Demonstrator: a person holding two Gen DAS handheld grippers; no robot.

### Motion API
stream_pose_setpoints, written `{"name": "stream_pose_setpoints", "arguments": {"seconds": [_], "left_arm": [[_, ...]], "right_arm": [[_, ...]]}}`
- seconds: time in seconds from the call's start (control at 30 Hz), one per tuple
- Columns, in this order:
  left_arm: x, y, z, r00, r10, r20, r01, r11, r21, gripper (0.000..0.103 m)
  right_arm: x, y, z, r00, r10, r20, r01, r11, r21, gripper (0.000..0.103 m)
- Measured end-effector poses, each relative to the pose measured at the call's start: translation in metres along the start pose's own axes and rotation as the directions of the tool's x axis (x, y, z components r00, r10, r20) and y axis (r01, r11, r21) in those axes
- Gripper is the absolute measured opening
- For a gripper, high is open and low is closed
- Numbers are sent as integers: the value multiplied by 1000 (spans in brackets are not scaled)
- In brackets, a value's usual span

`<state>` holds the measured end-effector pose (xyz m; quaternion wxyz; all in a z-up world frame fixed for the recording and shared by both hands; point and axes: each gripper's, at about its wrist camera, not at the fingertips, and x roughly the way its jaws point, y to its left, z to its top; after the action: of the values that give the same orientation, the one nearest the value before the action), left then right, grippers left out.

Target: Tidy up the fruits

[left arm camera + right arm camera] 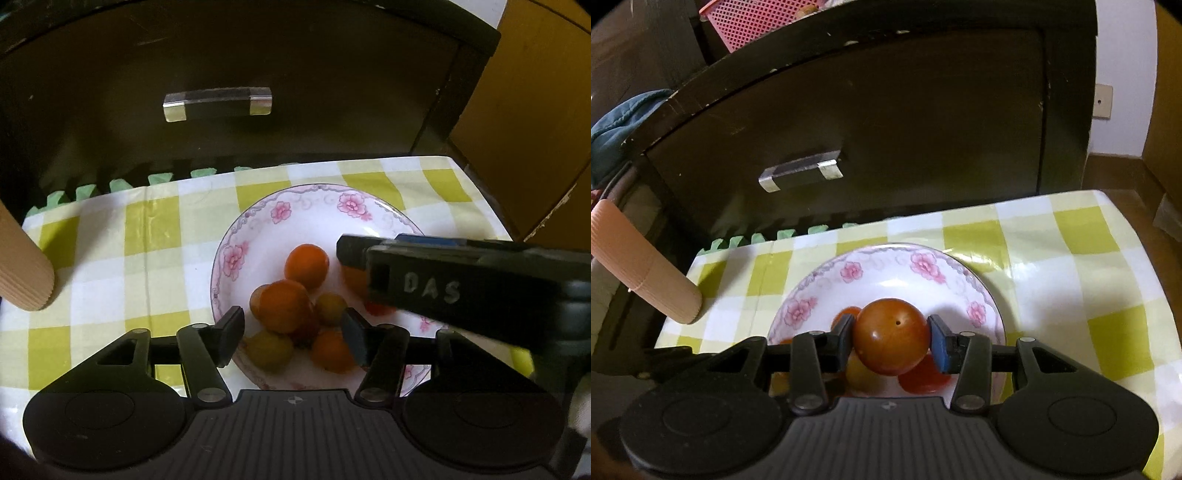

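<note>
Orange-red fruit (pixel 892 336) pinched between right gripper (pixel 892 341) fingers, held just above floral plate (pixel 886 258). Plate on checked cloth (pixel 110 236) holds loose fruits: left view shows about 4 orange (pixel 306 265), 2 yellow-green (pixel 269 349), some red partly hidden. Left gripper (pixel 293 334) spread wide, holding nothing, over plate's near edge. Right gripper body blocks plate's right side. Tan cylinder (pixel 22 273) at left, cut off.

Your left gripper (pixel 291 334) hangs open above the flowered plate (pixel 251 236), fingers straddling the piled orange and yellow-green fruits (pixel 295 306). Your right gripper (pixel 461 284) crosses the plate's right side.
</note>
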<state>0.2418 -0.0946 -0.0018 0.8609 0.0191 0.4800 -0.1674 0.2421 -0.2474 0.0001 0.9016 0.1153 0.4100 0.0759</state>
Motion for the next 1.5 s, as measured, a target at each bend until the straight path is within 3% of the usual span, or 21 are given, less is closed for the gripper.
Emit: {"name": "stream_pose_setpoints", "arguments": {"seconds": [0.33, 0.67, 0.83, 0.9, 1.0, 1.2, 1.5], "left_arm": [[-8, 3, -4, 1000, 16, 6, -16, 1000, -20, 70], [-34, 6, -21, 995, 89, 37, -87, 995, -50, 83], [-47, -1, -31, 989, 131, 61, -129, 991, -34, 85], [-53, -2, -37, 987, 142, 76, -139, 990, -36, 91], [-62, -6, -47, 977, 183, 108, -182, 983, -18, 94], [-73, -9, -64, 968, 202, 148, -202, 979, -15, 103], [-79, -19, -87, 951, 276, 142, -284, 958, 37, 103]], "right_arm": [[-19, -2, 4, 999, -7, 40, 7, 1000, 2, 43], [-55, -8, -22, 997, -42, 60, 41, 999, 17, 42], [-72, -10, -37, 997, -53, 50, 51, 998, 35, 42], [-79, -10, -43, 997, -54, 50, 52, 998, 41, 42], [-88, -10, -54, 998, -52, 46, 50, 998, 47, 42], [-100, -7, -73, 998, -57, 38, 55, 997, 50, 42], [-115, -3, -100, 998, -49, 27, 47, 996, 74, 43]]}}
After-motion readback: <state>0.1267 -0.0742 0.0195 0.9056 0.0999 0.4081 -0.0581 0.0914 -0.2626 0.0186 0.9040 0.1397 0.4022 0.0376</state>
